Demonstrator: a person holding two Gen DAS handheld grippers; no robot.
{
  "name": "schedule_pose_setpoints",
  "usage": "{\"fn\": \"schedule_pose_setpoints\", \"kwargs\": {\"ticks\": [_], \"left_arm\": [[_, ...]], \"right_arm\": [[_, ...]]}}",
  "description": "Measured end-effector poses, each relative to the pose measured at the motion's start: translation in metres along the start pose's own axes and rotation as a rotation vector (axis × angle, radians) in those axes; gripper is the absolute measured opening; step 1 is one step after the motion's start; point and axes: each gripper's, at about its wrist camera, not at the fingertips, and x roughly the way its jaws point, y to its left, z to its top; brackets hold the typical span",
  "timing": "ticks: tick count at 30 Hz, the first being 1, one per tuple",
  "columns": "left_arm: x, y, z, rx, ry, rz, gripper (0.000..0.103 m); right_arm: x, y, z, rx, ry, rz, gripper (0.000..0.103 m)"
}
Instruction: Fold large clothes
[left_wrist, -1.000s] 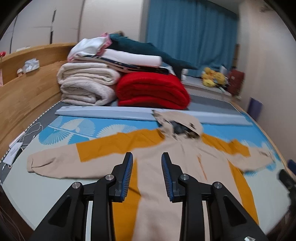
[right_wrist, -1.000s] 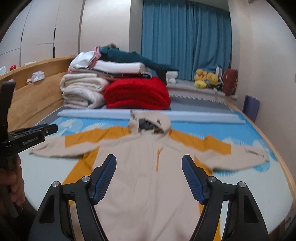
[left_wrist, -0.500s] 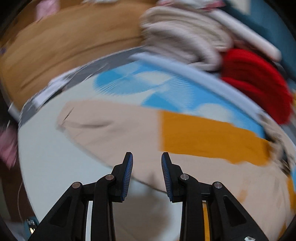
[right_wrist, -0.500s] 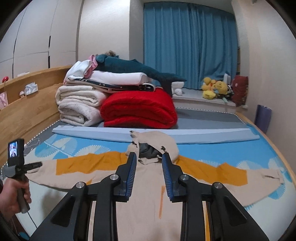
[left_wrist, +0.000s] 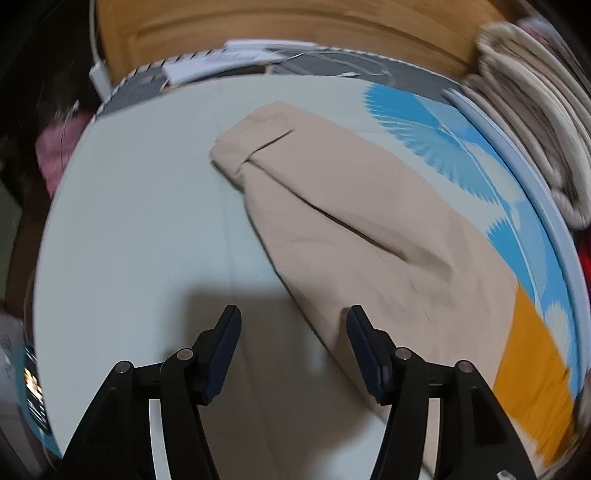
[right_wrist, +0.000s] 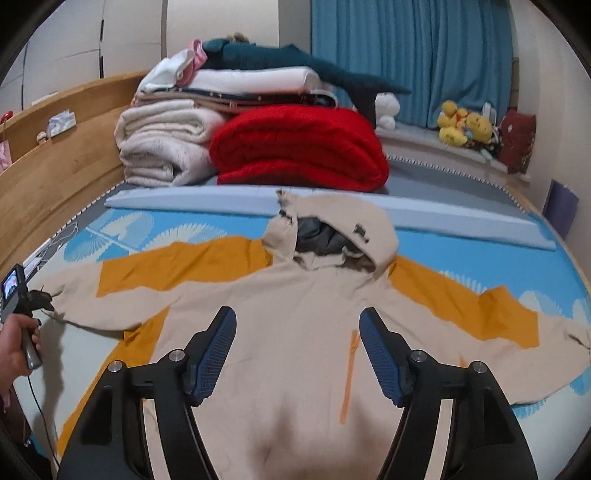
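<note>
L claw: wide open, empty, hangs low over pale sheet just beside lower edge of L sleeve; R finger over sleeve cloth, L finger over bare sheet.
R claw: wide open, holds nothing, poised above chest of jacket; no contact visible.
Jacket pos: flat on bed, front up, hood toward far end, both sleeves spread out sideways; orange panels at shoulders, orange zip on chest.
L cuff: far end of sleeve, well apart from L claw, slight tuck/crease there.
Step (est.): prob. first fold, L sleeve in across body; nothing folded yet.
Grip tip: pinch near cuff, not mid-sleeve; straddle edge so both layers sit betw. pads; close fully before lift.
Carry tip: lift low, sweep toward zip, lay sleeve straight; R claw could pin shoulder as hinge.
Risk: one-layer pinch → sleeve twists; sheet caught along w/ cloth; L view motion-blurred, so edge pos. uncertain.
Nearby: red blanket and cream blanket stack at far end, well apart from jacket; cables by wooden bed frame.
</note>
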Motion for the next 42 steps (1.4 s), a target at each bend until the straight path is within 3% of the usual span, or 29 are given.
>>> {"fn": "schedule_pose_setpoints", "kwargs": {"ticks": [4, 5, 6, 8, 9, 12, 13, 15, 19, 23, 26, 30, 33, 35, 36, 39, 42], "left_arm": [[0.012, 0.001, 0.006, -0.021, 0.003, -0.011, 0.055], [0.012, -0.001, 0.007, -0.014, -0.002, -0.023, 0.050], [0.012, -0.004, 0.007, -0.005, -0.002, -0.045, 0.029], [0.010, -0.010, 0.006, 0.020, 0.002, -0.072, 0.000], [0.004, -0.015, 0.006, 0.038, -0.015, -0.060, 0.000], [-0.027, -0.033, 0.004, 0.111, -0.116, -0.057, 0.000], [-0.038, -0.040, 0.002, 0.137, -0.141, -0.070, 0.000], [-0.076, -0.066, -0.007, 0.236, -0.223, -0.130, 0.000], [-0.145, -0.114, -0.045, 0.433, -0.308, -0.282, 0.000], [-0.219, -0.159, -0.128, 0.684, -0.333, -0.486, 0.000], [-0.257, -0.187, -0.199, 0.855, -0.304, -0.608, 0.000], [-0.287, -0.211, -0.290, 1.057, -0.229, -0.709, 0.000], [-0.292, -0.222, -0.346, 1.194, -0.181, -0.709, 0.000], [-0.290, -0.228, -0.367, 1.240, -0.144, -0.698, 0.002], [-0.290, -0.230, -0.374, 1.250, -0.114, -0.685, 0.009], [-0.296, -0.229, -0.373, 1.203, -0.050, -0.701, 0.015], [-0.310, -0.225, -0.358, 1.150, -0.043, -0.695, 0.019]], "right_arm": [[0.015, 0.007, -0.010, -0.011, 0.039, 0.006, 0.070], [0.020, 0.010, -0.013, -0.026, 0.050, 0.009, 0.070], [0.022, 0.013, -0.016, -0.039, 0.057, 0.010, 0.070], [0.027, 0.016, -0.021, -0.054, 0.071, 0.008, 0.069], [0.030, 0.017, -0.023, -0.055, 0.080, 0.010, 0.066], [0.033, 0.017, -0.024, -0.048, 0.097, 0.020, 0.041], [0.033, 0.016, -0.024, -0.047, 0.102, 0.020, 0.030], [0.031, 0.016, -0.024, -0.051, 0.109, 0.022, 0.021], [0.015, 0.008, -0.027, -0.041, 0.102, 0.001, 0.021], [-0.007, -0.004, -0.026, -0.009, 0.081, -0.015, 0.021], [-0.021, -0.010, -0.028, 0.004, 0.069, -0.029, 0.021], [-0.040, -0.020, -0.034, 0.017, 0.052, -0.062, 0.021], [-0.049, -0.030, -0.039, 0.046, 0.047, -0.079, 0.021], [-0.053, -0.038, -0.044, 0.072, 0.042, -0.101, 0.021], [-0.054, -0.042, -0.045, 0.082, 0.042, -0.108, 0.021], [-0.055, -0.057, -0.045, 0.135, 0.056, -0.116, 0.022], [-0.053, -0.064, -0.040, 0.169, 0.060, -0.112, 0.023]]}}
